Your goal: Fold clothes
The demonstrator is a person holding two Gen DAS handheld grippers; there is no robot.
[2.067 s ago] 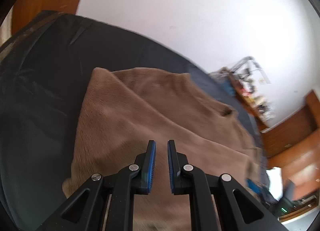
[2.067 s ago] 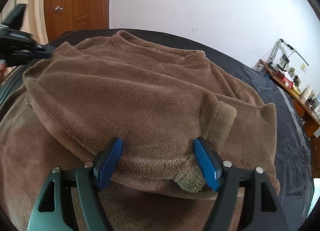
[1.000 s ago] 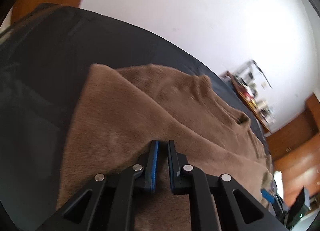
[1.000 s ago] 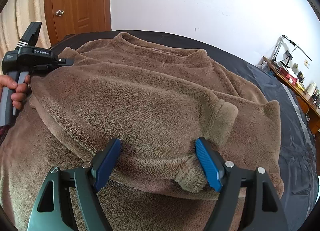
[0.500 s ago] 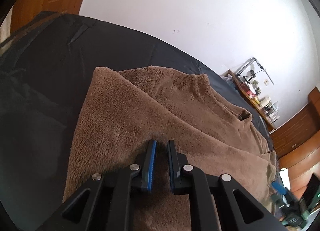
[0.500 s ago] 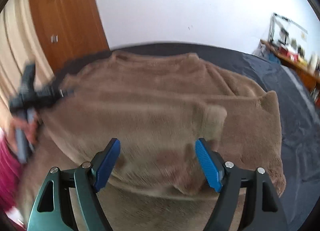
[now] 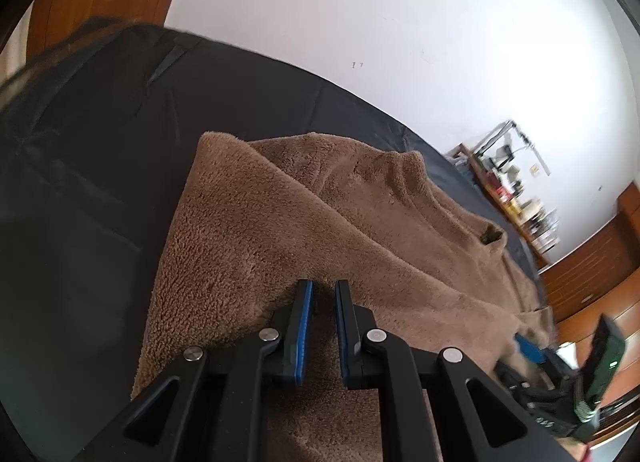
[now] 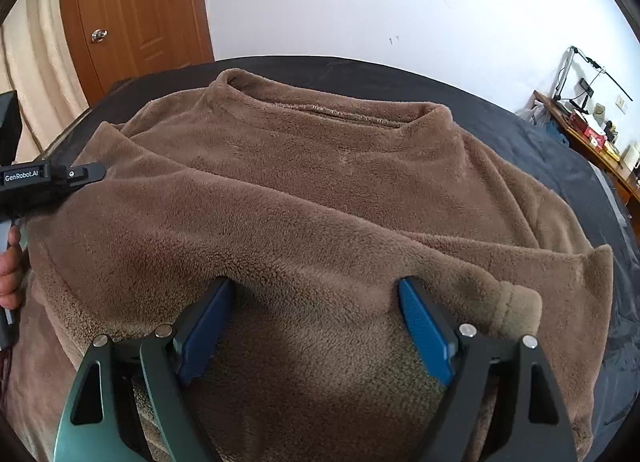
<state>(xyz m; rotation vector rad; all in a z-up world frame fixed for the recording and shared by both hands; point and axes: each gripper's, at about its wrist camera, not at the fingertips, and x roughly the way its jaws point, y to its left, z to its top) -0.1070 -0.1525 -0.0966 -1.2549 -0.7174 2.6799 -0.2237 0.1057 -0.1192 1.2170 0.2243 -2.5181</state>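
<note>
A brown fleece sweater [image 8: 320,181] lies on a black cover [image 8: 540,133], collar at the far side, with one sleeve folded across the body. My right gripper [image 8: 316,290] stands open, its blue pads pressed down on either side of the folded sleeve. The sleeve's cuff [image 8: 520,310] lies just outside the right pad. In the left wrist view the sweater [image 7: 320,213] shows a folded side edge, and my left gripper [image 7: 322,294] is shut on that fold with fleece in the narrow gap. The left gripper [image 8: 86,173] also shows at the sweater's left edge.
A hand [image 8: 10,266] holds the left gripper's handle at the far left. A wooden door [image 8: 140,13] and a curtain stand behind the bed. A cluttered desk [image 8: 592,133] runs along the right wall. The right gripper [image 7: 532,346] appears blurred at the lower right.
My right gripper has swung and come down further over the sleeve; the cuff, earlier between the pads, now lies outside the right pad. The left gripper has kept its hold.
</note>
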